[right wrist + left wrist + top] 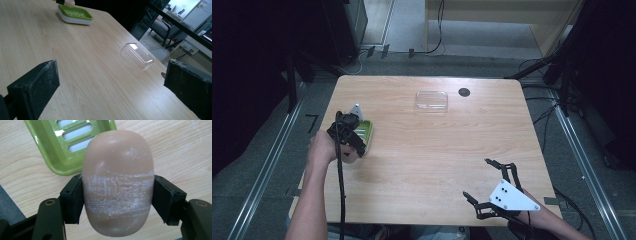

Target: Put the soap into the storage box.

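Nearest the high camera, at the near right corner of the wooden counter (427,165), the right gripper (486,184) is held low over the surface by a forearm that enters from the bottom edge, its grey three-cornered plate uppermost. Its jaws are spread wide and nothing is gripped between them; in the right gripper view bare wood is seen between the two black pads. By the left edge of the counter, about halfway along it, the left gripper (357,136) is carried in the left hand (323,148), with its cable trailing back along the forearm. Its jaws are closed on a tan oval bar of soap (118,183), which is pinched across its width by both pads; the middle of the bar is marked by a band of whitish scuffs. The soap is held clear of the counter, over its surface and just beside a green soap dish (60,147), whose slotted floor is seen past the far end of the bar. In the right gripper view the dish is shown to sit on a white base. A clear plastic lid (431,100) lies near the far edge, about midway along it, well apart from the dish, and a small dark round mark (464,92) is seen just beside it on the right.
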`<state>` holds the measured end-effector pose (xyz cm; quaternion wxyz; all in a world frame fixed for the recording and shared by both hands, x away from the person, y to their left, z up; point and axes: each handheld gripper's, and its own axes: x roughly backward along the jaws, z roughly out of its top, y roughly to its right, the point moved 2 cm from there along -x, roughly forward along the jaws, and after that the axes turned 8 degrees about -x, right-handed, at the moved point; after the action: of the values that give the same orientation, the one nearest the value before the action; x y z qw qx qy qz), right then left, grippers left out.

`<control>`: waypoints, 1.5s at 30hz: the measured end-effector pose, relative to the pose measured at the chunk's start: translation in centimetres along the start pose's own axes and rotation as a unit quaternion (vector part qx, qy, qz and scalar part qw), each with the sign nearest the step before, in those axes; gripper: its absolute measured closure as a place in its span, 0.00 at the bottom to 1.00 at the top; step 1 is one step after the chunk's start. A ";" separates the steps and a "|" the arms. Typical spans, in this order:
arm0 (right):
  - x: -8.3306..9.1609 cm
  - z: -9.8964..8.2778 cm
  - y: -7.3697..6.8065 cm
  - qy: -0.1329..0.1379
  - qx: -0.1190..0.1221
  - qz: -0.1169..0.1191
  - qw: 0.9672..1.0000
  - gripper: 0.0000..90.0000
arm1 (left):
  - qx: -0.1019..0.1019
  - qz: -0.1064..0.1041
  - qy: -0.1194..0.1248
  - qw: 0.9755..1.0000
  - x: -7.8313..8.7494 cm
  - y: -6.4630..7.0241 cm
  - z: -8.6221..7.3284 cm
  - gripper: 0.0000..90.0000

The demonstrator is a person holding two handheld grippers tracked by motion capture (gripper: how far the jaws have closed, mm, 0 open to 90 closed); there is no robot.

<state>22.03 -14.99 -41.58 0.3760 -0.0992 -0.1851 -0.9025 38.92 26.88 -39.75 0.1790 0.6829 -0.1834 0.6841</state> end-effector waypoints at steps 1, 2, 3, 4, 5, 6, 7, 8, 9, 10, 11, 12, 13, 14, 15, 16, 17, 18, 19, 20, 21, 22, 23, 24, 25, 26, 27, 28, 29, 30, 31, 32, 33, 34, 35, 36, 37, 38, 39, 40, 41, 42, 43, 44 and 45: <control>0.0 0.0 0.0 0.000 0.000 0.000 1.000 0.00 | 0.001 0.000 0.000 1.000 0.0 -0.1 0.1 0.37; 0.0 0.0 0.0 0.000 0.000 0.000 1.000 0.00 | 0.001 -0.001 -0.001 1.000 0.0 -0.1 0.1 0.37; 0.0 0.0 0.0 0.000 0.001 0.000 1.000 0.00 | 0.002 -0.001 -0.002 1.000 0.1 -0.2 0.2 0.37; 0.0 0.0 0.0 0.000 0.001 0.000 1.000 0.00 | 0.003 0.001 -0.001 1.000 0.1 -0.3 0.2 0.37; 0.0 0.0 0.0 0.000 0.001 0.000 1.000 0.00 | 0.002 0.001 -0.002 1.000 0.1 -0.4 0.4 0.37; 0.0 0.0 0.0 0.000 0.000 0.000 1.000 0.00 | 0.002 0.001 -0.002 1.000 0.1 -0.4 0.4 0.37; 0.0 0.0 0.0 0.000 0.000 0.000 1.000 0.00 | 0.002 -0.001 -0.003 1.000 0.2 -0.5 0.4 0.37; 0.0 0.0 0.0 0.000 0.001 0.000 1.000 0.00 | 0.003 0.001 -0.002 1.000 0.2 -0.5 0.5 0.37; 0.0 0.0 0.0 0.000 0.001 0.000 1.000 0.00 | 0.003 0.000 -0.003 1.000 0.3 -0.6 0.6 0.37; 0.0 0.0 0.0 0.000 0.001 0.000 1.000 0.00 | 0.005 0.002 0.000 1.000 0.3 -0.7 0.6 0.37; 0.0 0.0 0.0 0.000 0.001 0.000 1.000 0.00 | 0.004 0.001 -0.001 1.000 0.4 -0.8 0.7 0.37; 0.0 0.0 0.0 0.000 0.001 0.000 1.000 0.00 | 0.006 0.000 0.001 1.000 0.5 -0.8 0.8 0.37; 0.0 0.0 0.0 0.000 0.001 0.000 1.000 0.00 | 0.007 -0.001 0.001 1.000 0.5 -0.9 0.8 0.37; 0.0 0.0 0.0 0.000 0.001 0.000 1.000 0.00 | 0.007 0.001 0.000 1.000 0.5 -0.9 0.9 0.37; 0.0 0.0 0.0 0.000 0.001 0.000 1.000 0.00 | 0.007 0.000 0.000 1.000 0.6 -1.0 1.0 0.37; 0.0 0.0 0.0 0.000 0.001 0.000 1.000 0.00 | 0.009 0.002 0.001 1.000 0.6 -1.0 1.1 0.37; 0.0 0.0 0.0 0.000 0.001 0.000 1.000 0.00 | 0.008 -0.001 0.001 1.000 0.6 -1.1 1.1 0.37; 0.0 0.0 0.0 0.000 0.001 0.000 1.000 0.00 | 0.011 0.000 0.003 1.000 0.6 -1.2 1.2 0.37; 0.0 0.0 0.0 0.000 0.001 0.000 1.000 0.00 | 0.013 0.000 0.003 1.000 0.6 -1.3 1.3 0.37; 0.0 0.0 0.0 0.000 0.001 0.000 1.000 0.00 | 0.016 0.001 0.005 1.000 0.6 -1.4 1.4 0.37; 0.0 0.0 0.0 0.000 0.001 0.000 1.000 0.00 | 0.018 0.000 0.005 1.000 0.6 -1.6 1.5 0.37; 0.0 0.0 0.0 0.000 0.001 0.000 1.000 0.00 | 0.022 -0.001 0.006 1.000 0.5 -1.7 1.6 0.37; 0.0 0.0 0.0 0.000 0.000 0.000 1.000 0.00 | 0.021 -0.001 0.005 1.000 0.5 -1.8 1.7 0.37; 0.0 0.0 0.0 0.000 -0.001 0.000 1.000 0.00 | 0.023 0.003 0.004 1.000 0.5 -2.0 1.8 0.37; 0.0 0.0 0.0 0.000 -0.002 -0.001 1.000 0.00 | 0.023 0.003 0.004 1.000 0.5 -2.0 1.8 0.37; 0.0 0.0 0.0 0.000 -0.002 -0.001 1.000 0.00 | 0.026 0.002 0.007 1.000 0.5 -2.0 1.9 0.37; 0.0 0.0 0.0 0.000 -0.002 -0.001 1.000 0.00 | 0.027 0.000 0.008 1.000 0.5 -2.1 1.9 0.37; 0.0 0.0 0.0 0.000 -0.002 -0.001 1.000 0.00 | 0.027 0.001 0.007 1.000 0.5 -2.2 2.0 0.37; 0.0 0.0 0.0 0.000 -0.002 0.000 1.000 0.00 | 0.029 0.001 0.007 1.000 0.5 -2.2 2.1 0.37; 0.0 0.0 0.0 0.000 -0.002 0.000 1.000 0.00 | 0.030 0.004 0.008 1.000 0.4 -2.3 2.2 0.37; 0.0 0.0 0.0 0.000 -0.002 0.000 1.000 0.00 | 0.030 0.004 0.008 1.000 0.4 -2.3 2.2 0.37; 0.0 0.0 0.0 0.001 -0.002 -0.001 1.000 0.00 | 0.031 0.002 0.009 0.999 0.4 -2.4 2.3 0.37; 0.0 0.0 0.0 0.001 -0.001 -0.001 1.000 0.00 | 0.033 0.002 0.010 0.999 0.4 -2.5 2.4 0.37; 0.0 0.0 0.0 0.000 -0.002 0.000 1.000 0.00 | 0.035 0.006 0.010 0.999 0.4 -2.5 2.4 0.37; 0.0 0.0 0.0 0.000 -0.002 0.000 1.000 0.00 | 0.034 0.004 0.008 0.999 0.4 -2.6 2.5 0.37; 0.0 0.0 0.0 0.000 -0.002 -0.001 1.000 0.00 | 0.034 0.004 0.007 0.999 0.3 -2.6 2.6 0.37; 0.0 0.0 0.0 0.000 -0.002 -0.001 1.000 0.00 | 0.035 0.004 0.007 0.999 0.3 -2.7 2.7 0.37; 0.0 0.0 0.0 0.001 -0.001 -0.001 1.000 0.00 | 0.038 0.005 0.007 0.999 0.2 -2.8 2.7 0.37; 0.0 0.0 0.0 0.001 -0.001 -0.001 1.000 0.00 | 0.039 0.006 0.007 0.999 0.2 -2.9 2.8 0.37; 0.0 0.0 0.0 0.000 -0.002 -0.001 1.000 0.00 | 0.042 0.004 0.008 0.999 0.1 -3.1 2.8 0.37; 0.0 0.0 0.0 0.001 -0.002 -0.001 1.000 0.00 | 0.045 0.003 0.008 0.999 0.0 -3.2 2.9 0.37; 0.0 0.0 0.0 0.001 -0.002 -0.001 1.000 0.00 | 0.047 0.004 0.009 0.999 0.0 -3.2 2.9 0.37; 0.0 0.0 0.0 0.001 -0.002 -0.001 1.000 0.00 | 0.047 0.006 0.010 0.999 -0.1 -3.4 2.9 0.37; 0.0 0.0 0.0 0.001 -0.002 -0.001 1.000 0.00 | 0.049 0.005 0.010 0.999 -0.2 -3.5 3.0 0.37; 0.0 0.0 0.0 0.001 -0.001 -0.001 1.000 0.00 | 0.051 0.006 0.010 0.999 -0.3 -3.6 3.0 0.37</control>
<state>22.05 -15.03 -41.59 0.3751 -0.0988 -0.1837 -0.9032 43.30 28.50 -39.99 0.1413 0.6831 -0.1504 0.7006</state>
